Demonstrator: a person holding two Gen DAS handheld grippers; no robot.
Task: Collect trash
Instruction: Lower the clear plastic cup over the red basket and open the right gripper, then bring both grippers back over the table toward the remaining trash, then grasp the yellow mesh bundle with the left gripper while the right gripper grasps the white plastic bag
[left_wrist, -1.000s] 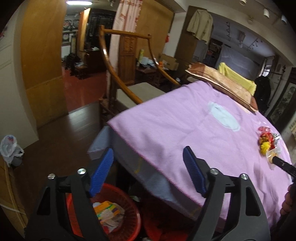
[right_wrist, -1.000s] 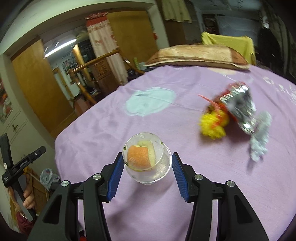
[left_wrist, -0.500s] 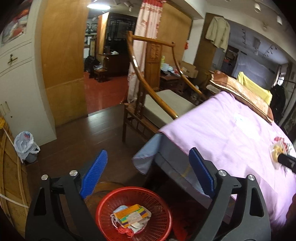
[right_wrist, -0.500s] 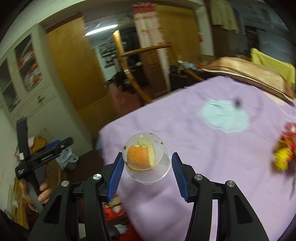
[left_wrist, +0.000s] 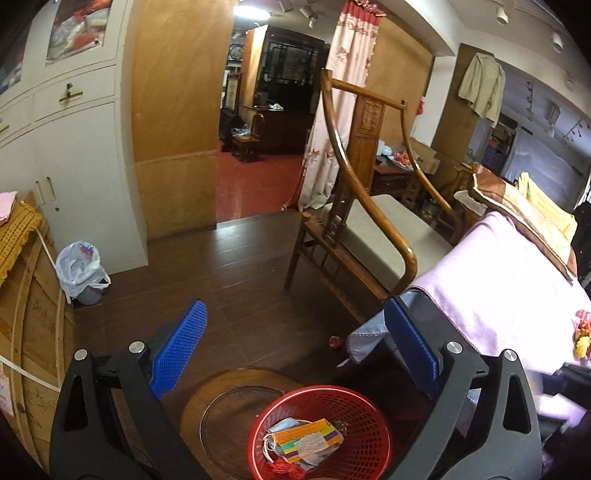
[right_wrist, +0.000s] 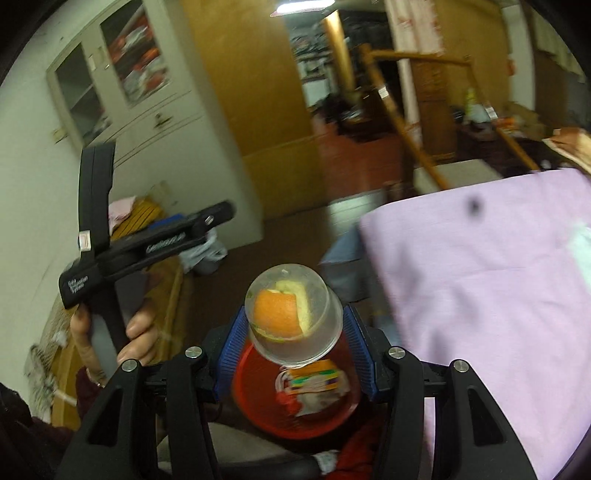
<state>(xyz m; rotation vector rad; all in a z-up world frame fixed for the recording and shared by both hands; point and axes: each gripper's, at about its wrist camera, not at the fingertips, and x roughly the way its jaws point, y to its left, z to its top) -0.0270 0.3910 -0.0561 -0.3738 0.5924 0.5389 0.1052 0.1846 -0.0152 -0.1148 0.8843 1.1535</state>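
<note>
The right tool (right_wrist: 293, 363) has swung off the table (right_wrist: 491, 295), now at the right of its frame, and hangs above the red basket (right_wrist: 258, 413) at lower centre; a second ago the pink cloth filled that view. Between its blue pads sits the clear plastic cup (right_wrist: 295, 325) with orange peel (right_wrist: 275, 314) inside; the jaws are opening, and the cup already looks tilted and loose, so I judge the drop has begun. The left tool (left_wrist: 295, 354) is empty, its jaws opening wide above the same red basket (left_wrist: 321, 432) at bottom centre of its frame, where a yellow carton (left_wrist: 308, 439) already lies. More wrappers (left_wrist: 581, 334) remain on the table at the right edge, so collecting is unfinished.
</note>
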